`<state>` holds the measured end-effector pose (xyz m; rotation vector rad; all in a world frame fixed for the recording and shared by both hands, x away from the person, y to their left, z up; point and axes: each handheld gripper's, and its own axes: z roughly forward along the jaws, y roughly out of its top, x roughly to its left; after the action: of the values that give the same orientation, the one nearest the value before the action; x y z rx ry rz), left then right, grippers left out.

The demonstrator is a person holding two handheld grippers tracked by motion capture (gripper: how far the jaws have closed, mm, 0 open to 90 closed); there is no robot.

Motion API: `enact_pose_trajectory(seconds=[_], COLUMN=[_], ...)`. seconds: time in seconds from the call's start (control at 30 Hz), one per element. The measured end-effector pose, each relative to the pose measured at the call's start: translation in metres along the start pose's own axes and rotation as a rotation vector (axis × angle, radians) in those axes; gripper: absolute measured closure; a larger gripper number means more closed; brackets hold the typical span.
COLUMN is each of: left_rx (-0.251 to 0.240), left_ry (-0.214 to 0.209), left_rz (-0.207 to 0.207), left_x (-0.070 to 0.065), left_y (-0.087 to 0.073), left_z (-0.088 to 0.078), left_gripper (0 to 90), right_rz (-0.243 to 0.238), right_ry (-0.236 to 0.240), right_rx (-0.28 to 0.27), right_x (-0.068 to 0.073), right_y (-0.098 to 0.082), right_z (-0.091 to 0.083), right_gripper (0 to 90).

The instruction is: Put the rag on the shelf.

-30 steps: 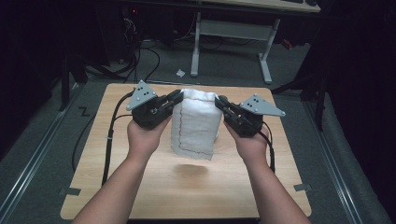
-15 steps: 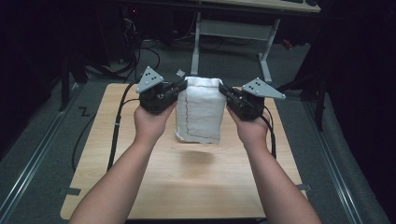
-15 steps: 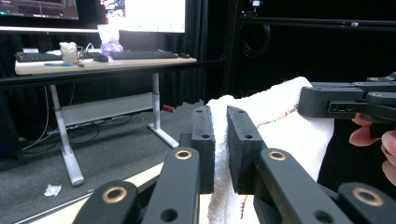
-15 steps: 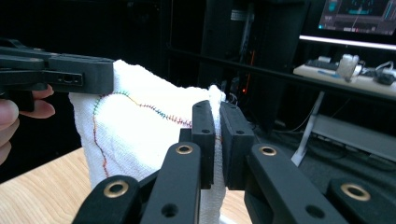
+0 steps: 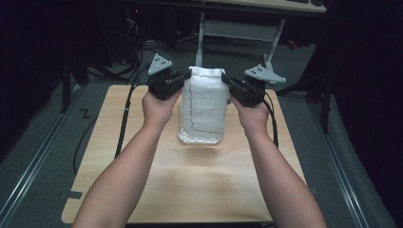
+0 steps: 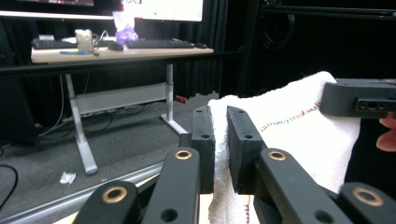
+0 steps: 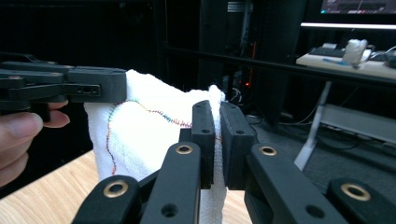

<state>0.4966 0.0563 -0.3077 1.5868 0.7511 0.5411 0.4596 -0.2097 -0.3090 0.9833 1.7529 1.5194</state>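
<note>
Forearms reaching in from the near edge of the bench (image 5: 142, 199), both raised, wrists level with each other near the far side. Left hand-held gripper (image 5: 183, 81) pinched narrow on the upper left corner of a white towel (image 5: 205, 102), cloth squeezed between the two black jaws in the left gripper view (image 6: 221, 154). Right hand-held gripper (image 5: 227, 81) likewise clamped tight on the upper right corner, fold of cloth caught between its jaws in the right gripper view (image 7: 217, 144). Grey three-cornered plates tilted outward on top of each. Cables trailing back down along both forearms.

Compared with half a second ago: hands carried a little farther from the person and higher, grippers drawn slightly closer to each other, towel hanging straighter and narrower. A second ago held lower and nearer, cloth wider and slack.

Towel suspended upright between the two grippers over the far middle of the bench, top edge taut, bottom edge gathered and resting on or just above the wood, cannot tell which. White waffle-like weave, a line of multicoloured stitching running down the left side and across near the bottom.
</note>
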Motion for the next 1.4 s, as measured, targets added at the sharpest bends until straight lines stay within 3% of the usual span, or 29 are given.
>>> enact_pose_trajectory(seconds=[0.2,0.3,0.4,0.47,0.8,0.87,0.97,1.03,1.07,1.2,1.3,1.4], left_rx=[0.046,0.052,0.057,0.09,0.192,0.227,0.243,0.266,0.297,0.277,0.243,0.214], left_ry=[0.021,0.028,0.036,0.05,0.08,0.081,0.088,0.091,0.084,0.093,0.106,0.094], left_rz=[0.039,0.048,0.022,-0.006,-0.008,-0.029,-0.063,-0.085,-0.101,-0.094,-0.083,-0.095], left_x=[0.006,0.008,0.014,0.02,0.033,0.037,0.041,0.044,0.048,0.049,0.047,0.048], left_y=[0.011,0.017,0.015,0.008,-0.015,-0.022,-0.031,-0.036,-0.039,-0.038,-0.037,-0.037], left_z=[0.012,0.016,0.022,0.03,0.057,0.061,0.062,0.063,0.064,0.06,0.054,0.048], left_gripper=[82.3,82.2,82.2,81.9,81.6,81.4,80.1,76.5,67.0,60.7,59.9,59.9], right_rz=[-0.04,-0.026,-0.009,0.006,0.015,0.019,0.018,0.041,0.048,0.036,0.017,0.008], right_ry=[0.008,0.013,0.008,0.003,-0.028,-0.032,-0.037,-0.016,-0.005,-0.01,-0.031,-0.048], right_rx=[0.012,0.007,0.023,0.053,0.164,0.184,0.222,0.245,0.285,0.286,0.276,0.263], right_x=[-0.008,-0.012,-0.017,-0.023,-0.036,-0.038,-0.039,-0.041,-0.041,-0.042,-0.042,-0.043], right_y=[0.004,0.007,0.006,0.001,-0.021,-0.025,-0.034,-0.038,-0.041,-0.041,-0.038,-0.037], right_z=[0.013,0.016,0.025,0.036,0.066,0.071,0.08,0.084,0.089,0.086,0.081,0.073], right_gripper=[85.7,85.7,85.7,85.6,85.4,85.3,83.0,81.5,75.5,70.7,70.1,68.7])
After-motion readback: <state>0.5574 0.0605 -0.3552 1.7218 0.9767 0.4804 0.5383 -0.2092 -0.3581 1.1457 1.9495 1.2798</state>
